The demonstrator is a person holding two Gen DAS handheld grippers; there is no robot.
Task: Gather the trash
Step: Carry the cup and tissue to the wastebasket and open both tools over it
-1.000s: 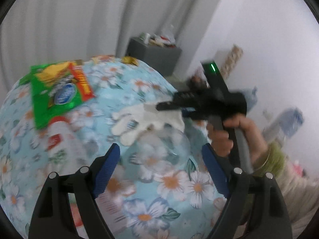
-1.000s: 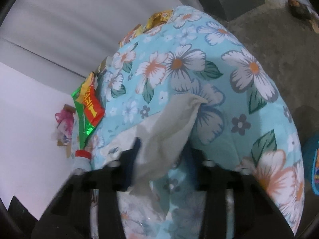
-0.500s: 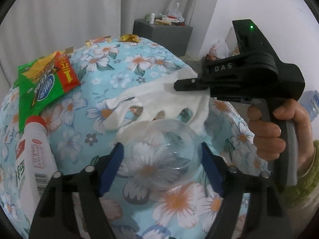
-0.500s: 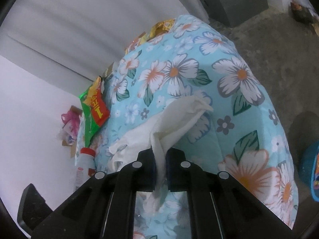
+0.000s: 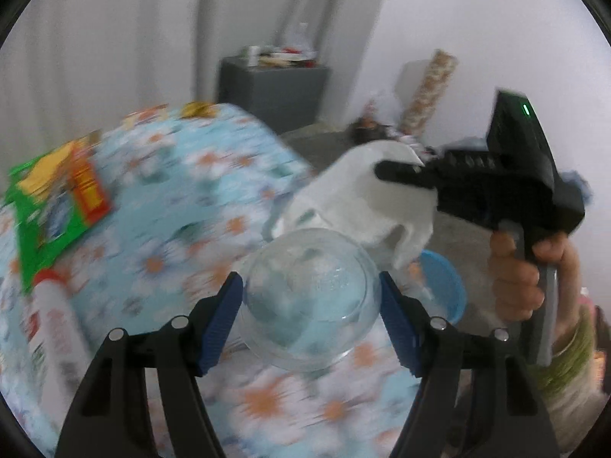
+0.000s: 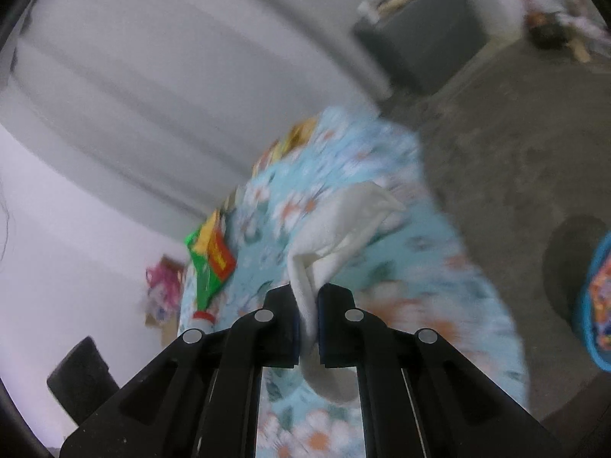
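A clear plastic cup [image 5: 311, 297] sits between the blue pads of my left gripper [image 5: 309, 301], which press on both of its sides at the table's right edge. My right gripper [image 6: 305, 305] is shut on a crumpled white tissue [image 6: 343, 221], which hangs clear of the floral tablecloth [image 6: 382, 267]. In the left wrist view the right gripper [image 5: 385, 171] is held in a hand at the right, and the tissue [image 5: 343, 198] dangles just behind the cup. On the cloth at the left lie a green and red snack packet [image 5: 49, 198] and a white bottle with a red cap [image 5: 53, 324].
A blue basin [image 5: 443, 286] stands on the floor below the table's right edge and shows at the right border of the right wrist view [image 6: 595, 305]. Gold wrappers [image 5: 196, 108] lie at the far table edge. A grey cabinet [image 5: 275, 87] stands against the curtain.
The right gripper shut on the tissue and lifted it off the cloth, up and to the right. The left pads closed on the clear cup and carried it toward the table's right edge.
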